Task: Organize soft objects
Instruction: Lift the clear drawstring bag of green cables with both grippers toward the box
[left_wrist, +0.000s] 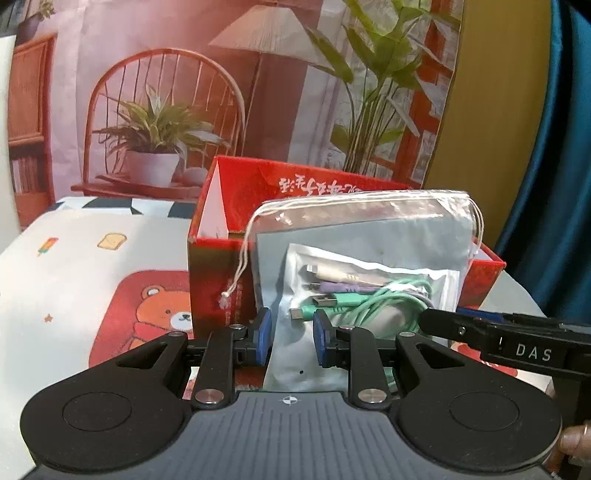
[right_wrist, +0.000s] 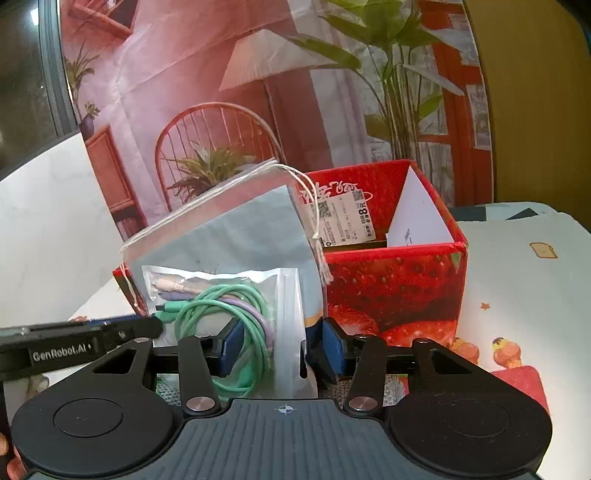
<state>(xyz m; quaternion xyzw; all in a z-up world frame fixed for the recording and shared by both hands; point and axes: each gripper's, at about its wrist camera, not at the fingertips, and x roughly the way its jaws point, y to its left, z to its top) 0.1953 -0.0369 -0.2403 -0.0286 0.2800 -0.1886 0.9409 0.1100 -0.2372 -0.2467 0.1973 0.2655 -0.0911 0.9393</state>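
A clear drawstring bag (left_wrist: 362, 229) holds a grey pouch and a small packet of green, purple and white cables (left_wrist: 369, 295). It stands upright in front of an open red box (left_wrist: 236, 206). My left gripper (left_wrist: 292, 338) is shut on the bag's lower edge. My right gripper (right_wrist: 280, 350) is shut on the same bag (right_wrist: 236, 236) beside the cable packet (right_wrist: 229, 306), in front of the red strawberry box (right_wrist: 399, 284). Each gripper shows at the side of the other's view.
A cartoon tablecloth with a bear print (left_wrist: 159, 310) covers the table. A printed backdrop of a chair, lamp and plants (left_wrist: 166, 122) hangs behind. A white card (right_wrist: 417, 218) stands inside the box. A blue curtain (left_wrist: 554, 184) hangs at the right.
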